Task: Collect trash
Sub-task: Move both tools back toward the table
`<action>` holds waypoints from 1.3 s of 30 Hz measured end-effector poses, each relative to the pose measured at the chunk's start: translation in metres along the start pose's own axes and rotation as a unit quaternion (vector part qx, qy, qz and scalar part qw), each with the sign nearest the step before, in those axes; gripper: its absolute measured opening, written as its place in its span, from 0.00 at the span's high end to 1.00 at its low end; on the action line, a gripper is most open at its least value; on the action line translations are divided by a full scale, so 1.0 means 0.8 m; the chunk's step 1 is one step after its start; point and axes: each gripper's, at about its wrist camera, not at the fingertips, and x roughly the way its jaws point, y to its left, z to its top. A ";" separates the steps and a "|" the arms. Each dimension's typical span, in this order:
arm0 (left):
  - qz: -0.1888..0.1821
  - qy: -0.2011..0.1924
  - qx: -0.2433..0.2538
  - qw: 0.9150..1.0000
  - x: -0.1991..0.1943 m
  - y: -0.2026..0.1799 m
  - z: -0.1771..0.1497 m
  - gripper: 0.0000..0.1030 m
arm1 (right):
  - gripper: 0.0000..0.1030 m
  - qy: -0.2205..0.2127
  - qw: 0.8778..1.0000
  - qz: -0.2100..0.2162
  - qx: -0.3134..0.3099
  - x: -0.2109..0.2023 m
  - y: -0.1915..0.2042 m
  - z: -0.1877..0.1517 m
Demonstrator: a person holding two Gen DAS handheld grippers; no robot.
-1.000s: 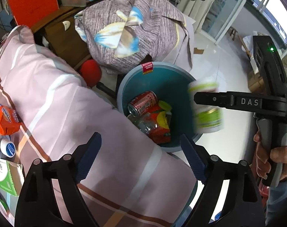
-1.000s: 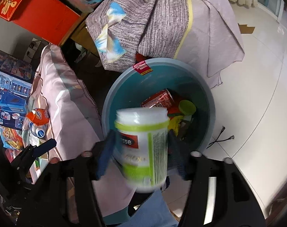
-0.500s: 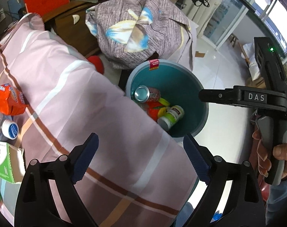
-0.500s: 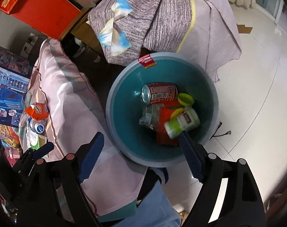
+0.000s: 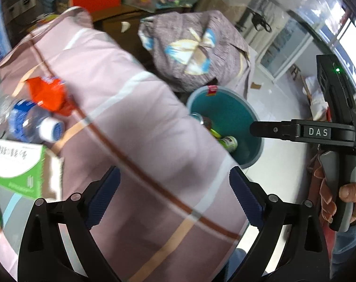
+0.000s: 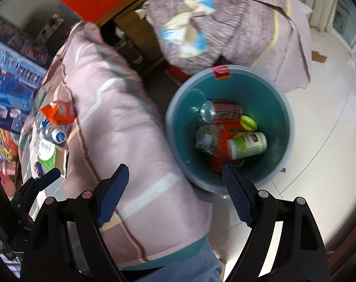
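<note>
A pink striped bedspread still carries trash: an orange wrapper, a plastic bottle and a green carton. Beside it, our teal bin holds earlier pieces. Both our left gripper and right gripper gape empty; we should approach the wrapper low and pinch its crumpled middle.

In the left wrist view the pink cloth hides the near side of the teal bin, so we see only a piece of the white bottle and the can top inside it. The water bottle and the orange packet are blurred; we cannot read their labels. The green box is cut by the left edge. In the right wrist view the print on the white bottle is too small to read, and the crumpled clear plastic beside it we cannot identify.
</note>
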 end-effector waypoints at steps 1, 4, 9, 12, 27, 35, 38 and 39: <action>0.002 -0.002 -0.004 1.000 -0.003 0.006 -0.002 0.08 | 0.24 0.002 1.000 0.000 -0.006 0.001 0.009 -0.001; 0.009 -0.008 -0.028 1.000 -0.017 0.035 -0.015 0.07 | 0.24 0.012 1.000 0.000 -0.026 0.010 0.039 -0.003; 0.025 -0.014 -0.075 0.997 -0.037 0.093 -0.037 0.07 | 0.24 0.034 0.997 0.000 -0.068 0.032 0.099 -0.011; 0.038 -0.018 -0.096 0.994 -0.047 0.123 -0.050 0.07 | 0.24 0.044 0.995 -0.001 -0.088 0.041 0.128 -0.017; 0.094 -0.013 -0.221 0.971 -0.026 0.213 -0.068 0.07 | 0.18 0.078 0.989 0.008 -0.123 0.091 0.198 -0.017; 0.148 -0.008 -0.225 0.963 -0.007 0.214 -0.068 0.07 | 0.18 0.088 0.990 0.013 -0.111 0.106 0.193 -0.009; 0.158 -0.003 -0.228 0.961 -0.016 0.223 -0.079 0.07 | 0.18 0.090 0.989 0.015 -0.116 0.109 0.199 -0.008; 0.159 -0.001 -0.229 0.960 -0.018 0.227 -0.082 0.07 | 0.18 0.091 0.989 0.018 -0.119 0.111 0.203 -0.008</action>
